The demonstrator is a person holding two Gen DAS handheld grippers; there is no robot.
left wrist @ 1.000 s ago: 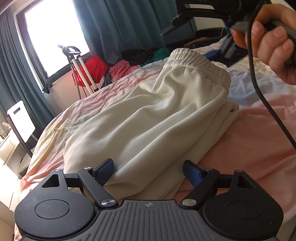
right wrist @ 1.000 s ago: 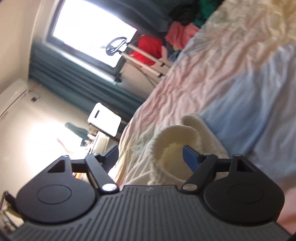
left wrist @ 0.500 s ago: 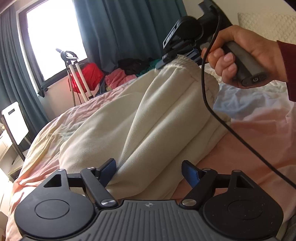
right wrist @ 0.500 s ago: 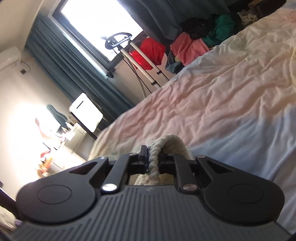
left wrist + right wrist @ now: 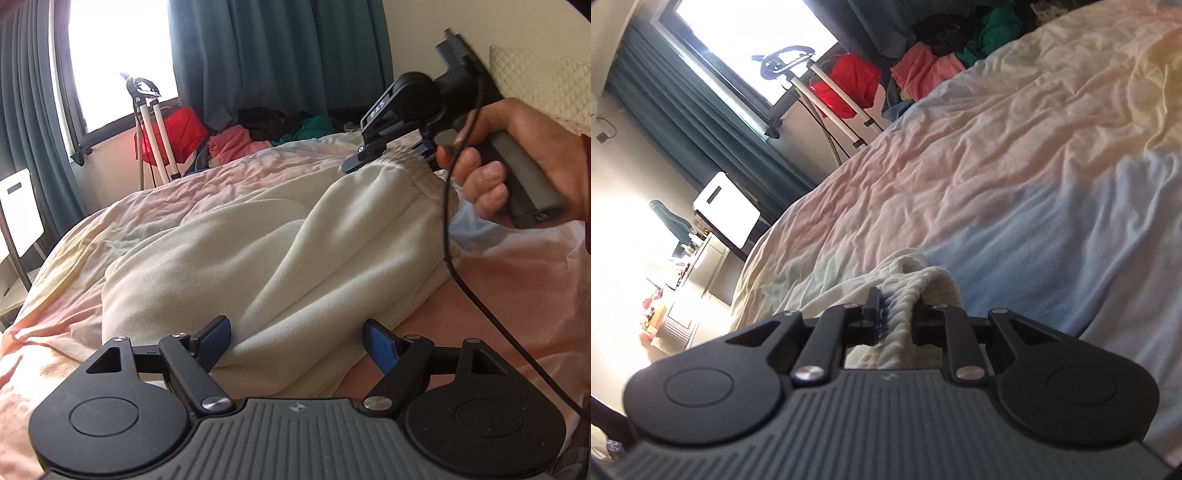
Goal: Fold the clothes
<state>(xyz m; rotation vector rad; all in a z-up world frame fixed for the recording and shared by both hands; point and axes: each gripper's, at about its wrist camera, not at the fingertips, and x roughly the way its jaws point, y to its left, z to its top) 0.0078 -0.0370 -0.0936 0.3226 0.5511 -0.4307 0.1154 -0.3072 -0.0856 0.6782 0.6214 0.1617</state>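
Cream sweatpants (image 5: 266, 251) sprawl across a rumpled pastel bedsheet (image 5: 1015, 155), teal curtains (image 5: 258, 51) framing a bright window (image 5: 122, 55) behind. The right gripper (image 5: 899, 312) pinches the ribbed waistband (image 5: 905, 291), its jaws having just eased slightly wider. The left gripper (image 5: 297, 341) sits spread wide at the garment's near edge, clamping nothing. Colourful laundry (image 5: 266, 131) is heaped beyond the bed.

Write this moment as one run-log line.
task: fold clothes | right claw: shut on waistband | left claw: open, astride cream trousers hem | bed
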